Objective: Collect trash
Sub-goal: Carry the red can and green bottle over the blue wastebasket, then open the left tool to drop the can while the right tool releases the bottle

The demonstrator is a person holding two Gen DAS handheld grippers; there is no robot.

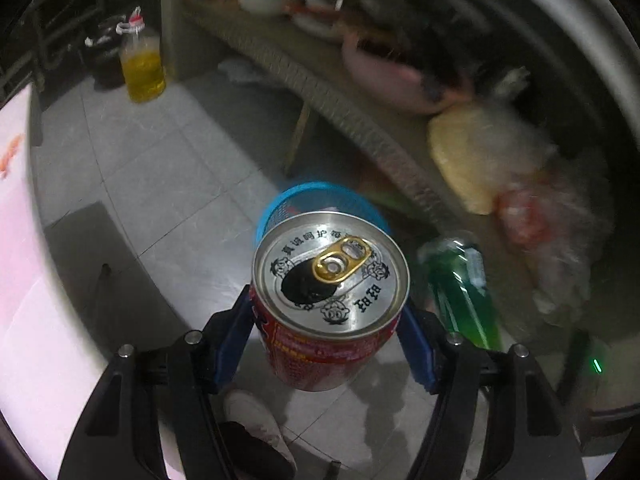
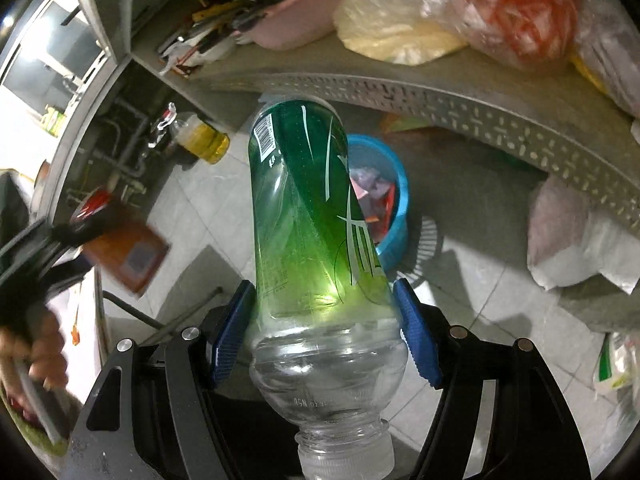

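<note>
My left gripper (image 1: 326,320) is shut on a red drink can (image 1: 330,312) with an opened silver top, held over the tiled floor. A blue trash bin (image 1: 320,204) stands on the floor just beyond the can. My right gripper (image 2: 324,320) is shut on a green plastic bottle (image 2: 308,216), held with its cap end toward the camera. The blue bin (image 2: 394,196) with trash inside sits behind the bottle. The bottle also shows blurred in the left wrist view (image 1: 464,288), right of the can.
A low shelf (image 2: 440,100) holds a pink basin (image 2: 296,16) and plastic bags (image 2: 500,4). An oil bottle (image 1: 142,64) stands on the floor at far left. A white bag (image 2: 576,240) lies on the floor at right. My shoe (image 1: 256,424) is below the can.
</note>
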